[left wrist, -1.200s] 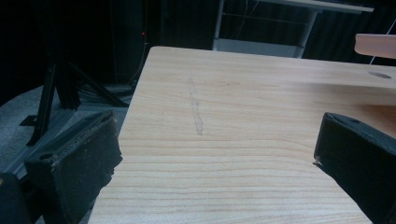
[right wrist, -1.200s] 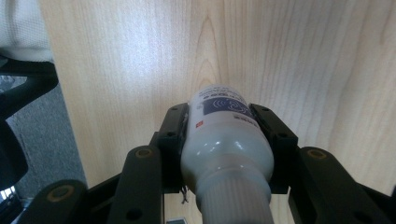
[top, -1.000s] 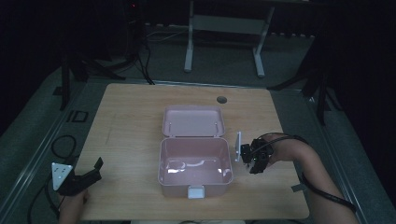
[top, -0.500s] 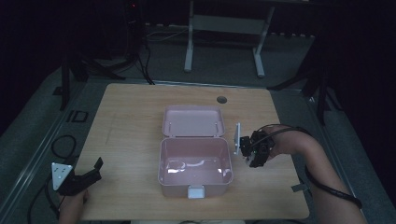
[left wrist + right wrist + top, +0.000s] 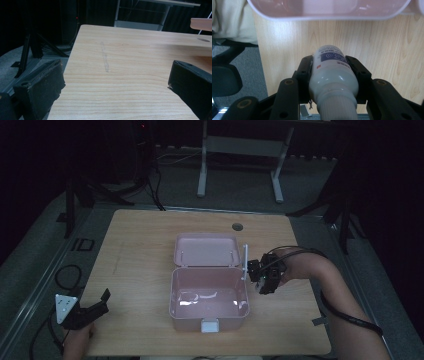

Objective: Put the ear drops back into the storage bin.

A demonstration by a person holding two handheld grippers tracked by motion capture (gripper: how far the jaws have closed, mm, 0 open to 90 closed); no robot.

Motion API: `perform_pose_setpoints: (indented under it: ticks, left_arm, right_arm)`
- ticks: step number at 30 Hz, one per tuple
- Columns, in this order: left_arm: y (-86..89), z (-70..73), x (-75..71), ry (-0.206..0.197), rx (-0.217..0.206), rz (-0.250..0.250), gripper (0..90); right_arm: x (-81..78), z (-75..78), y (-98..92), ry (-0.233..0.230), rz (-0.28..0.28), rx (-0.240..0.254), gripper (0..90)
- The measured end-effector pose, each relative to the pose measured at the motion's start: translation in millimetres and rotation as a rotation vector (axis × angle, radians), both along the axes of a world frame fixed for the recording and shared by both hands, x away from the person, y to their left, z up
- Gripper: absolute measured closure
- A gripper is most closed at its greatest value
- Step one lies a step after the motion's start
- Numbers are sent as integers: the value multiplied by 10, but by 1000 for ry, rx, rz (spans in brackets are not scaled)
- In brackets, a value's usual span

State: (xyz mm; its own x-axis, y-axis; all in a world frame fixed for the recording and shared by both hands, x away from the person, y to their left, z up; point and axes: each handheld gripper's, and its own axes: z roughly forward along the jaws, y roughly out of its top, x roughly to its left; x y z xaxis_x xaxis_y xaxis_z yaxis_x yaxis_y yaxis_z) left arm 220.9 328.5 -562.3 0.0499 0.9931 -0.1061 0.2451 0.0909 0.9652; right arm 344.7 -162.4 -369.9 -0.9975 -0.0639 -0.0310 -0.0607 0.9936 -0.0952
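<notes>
Right hand-held gripper [image 5: 332,75] clamped on white plastic bottle [image 5: 333,75], beside open pink plastic lunchbox [image 5: 207,317]. Keep grip firm; clear near rim, then lower inside. Left hand-held gripper [image 5: 90,307] apart, idle on tabletop [image 5: 140,250].

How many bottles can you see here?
1: a white plastic bottle with a blue label, clamped between the black jaws of the right gripper, just right of the open pink plastic box. The box looks empty.

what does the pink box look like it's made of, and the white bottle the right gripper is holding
Pink box: probably moulded plastic, smooth and slightly glossy; light glints on its floor and its corners are rounded. White bottle: likely glossy plastic, with soft highlights on its shoulder and a printed label.
</notes>
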Motion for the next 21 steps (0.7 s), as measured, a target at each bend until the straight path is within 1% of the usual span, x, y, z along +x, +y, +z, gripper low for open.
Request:
perform_pose_setpoints:
  ticks: [4, 5, 9, 13, 18, 21]
  left_arm:
    - [0, 0, -1, 0, -1, 0, 5]
    - [0, 0, -1, 0, -1, 0, 5]
    - [-1, 0, -2, -1, 0, 0, 5]
    - [0, 0, -3, -1, 0, 0, 5]
    - [2, 0, -1, 1, -3, -2, 4]
    - [2, 0, -3, -1, -1, -3, 5]
  right_arm:
    - [-20, 41, 113, 0, 18, 6, 597]
    - [-20, 41, 113, 0, 18, 6, 597]
    - [-46, 62, 253, 6, 56, 18, 597]
    - [-63, 57, 374, 13, 95, 24, 597]
    - [-89, 30, 529, 24, 129, 27, 597]
    - [-104, -11, 612, 32, 151, 18, 597]
